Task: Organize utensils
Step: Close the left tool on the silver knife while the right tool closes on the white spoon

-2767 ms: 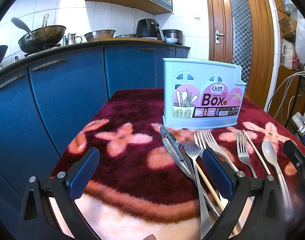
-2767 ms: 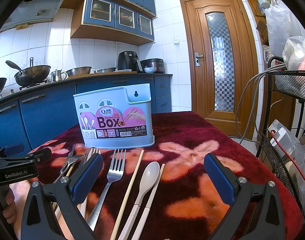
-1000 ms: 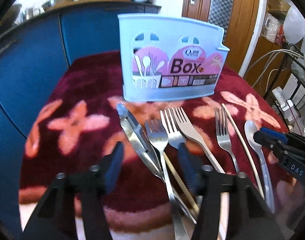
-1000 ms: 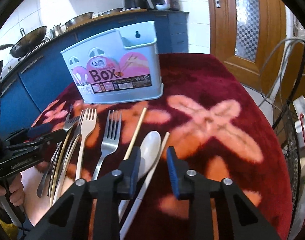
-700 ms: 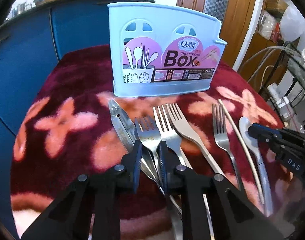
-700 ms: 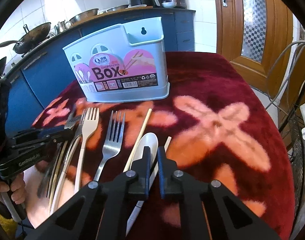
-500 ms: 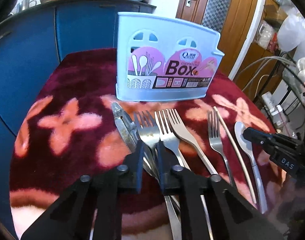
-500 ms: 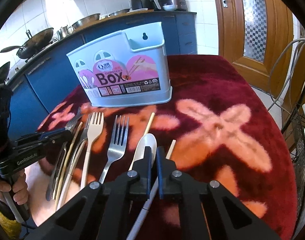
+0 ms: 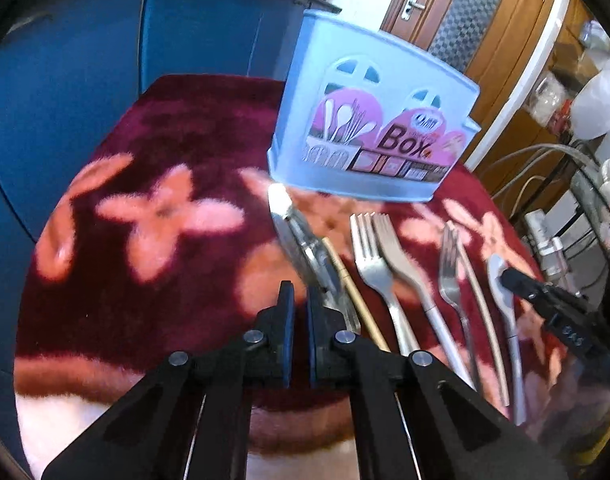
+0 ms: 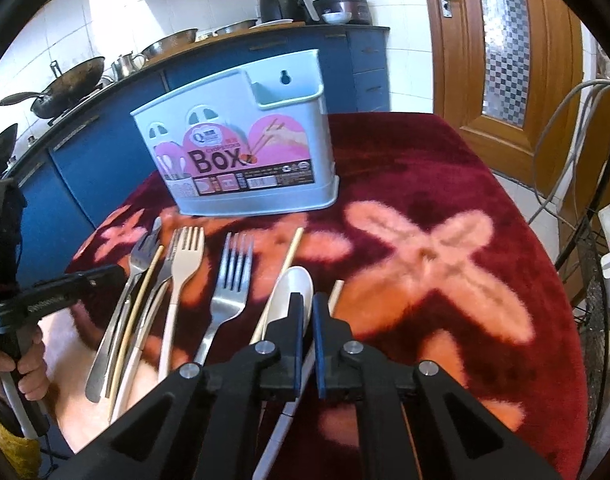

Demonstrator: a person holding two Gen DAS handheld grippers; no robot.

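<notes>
A pale blue utensil box (image 10: 241, 152) stands at the back of the red flowered cloth (image 10: 445, 208). Before it lie a knife (image 9: 281, 204), several forks (image 10: 235, 264), chopsticks (image 10: 293, 248) and a white spoon (image 10: 289, 288). My right gripper (image 10: 307, 300) is shut on the white spoon, whose handle shows white between the pads; the spoon still lies on the cloth. My left gripper (image 9: 299, 294) is shut just left of the knife and the leftmost fork (image 10: 143, 248), with nothing seen between its pads. The left wrist view shows the right gripper (image 9: 505, 276) at the spoon's (image 9: 499, 276) neck.
Blue kitchen cabinets (image 9: 85, 60) run behind and left of the table, with a wok (image 10: 69, 84) on the counter. A wire rack with cables (image 10: 597, 240) stands at the right edge, before a wooden door (image 10: 505, 40). A person's hand (image 10: 25, 364) holds the left gripper's handle.
Both grippers went from open to shut. The right closed around the spoon's handle. The left closed at the leftmost fork, then shifted left and rolled, so the view tilts.
</notes>
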